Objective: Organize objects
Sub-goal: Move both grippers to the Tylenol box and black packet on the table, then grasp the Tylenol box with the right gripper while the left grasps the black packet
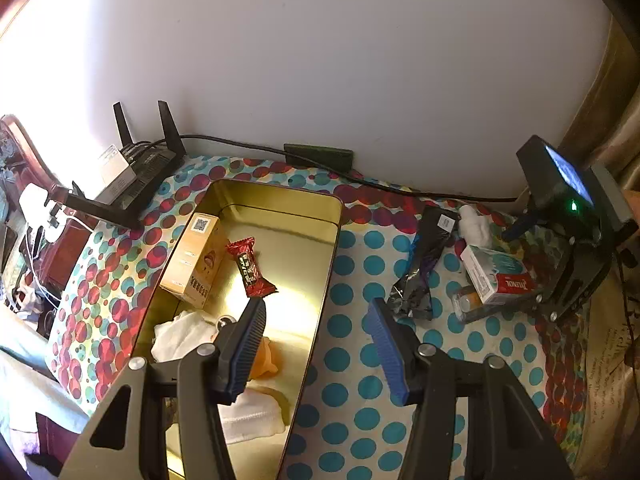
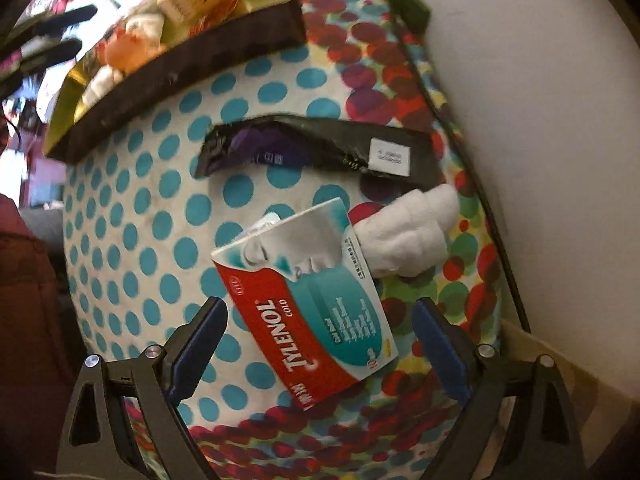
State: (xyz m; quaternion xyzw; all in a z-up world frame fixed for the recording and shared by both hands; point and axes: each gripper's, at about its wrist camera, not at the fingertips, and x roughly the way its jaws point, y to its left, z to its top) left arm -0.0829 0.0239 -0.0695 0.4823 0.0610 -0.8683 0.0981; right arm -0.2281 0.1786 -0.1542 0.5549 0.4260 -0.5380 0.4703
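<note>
A gold tin [image 1: 280,200] lies on the dotted cloth and holds a tan box [image 1: 196,260], a red candy bar [image 1: 250,268], white cloths [image 1: 180,336] and an orange item [image 1: 270,360]. My left gripper [image 1: 316,344] is open and empty over the tin's right rim. A Tylenol box [image 2: 308,312] lies between the open jaws of my right gripper [image 2: 320,344], untouched on both sides. It also shows in the left wrist view [image 1: 500,276]. A white roll [image 2: 408,232] and a black packet [image 2: 320,148] lie beyond it.
A black router [image 1: 136,176] stands at the back left by the white wall. A black cable [image 1: 380,188] runs along the wall. A small clear bottle [image 1: 468,300] lies under the Tylenol box. The table edge drops off at the left.
</note>
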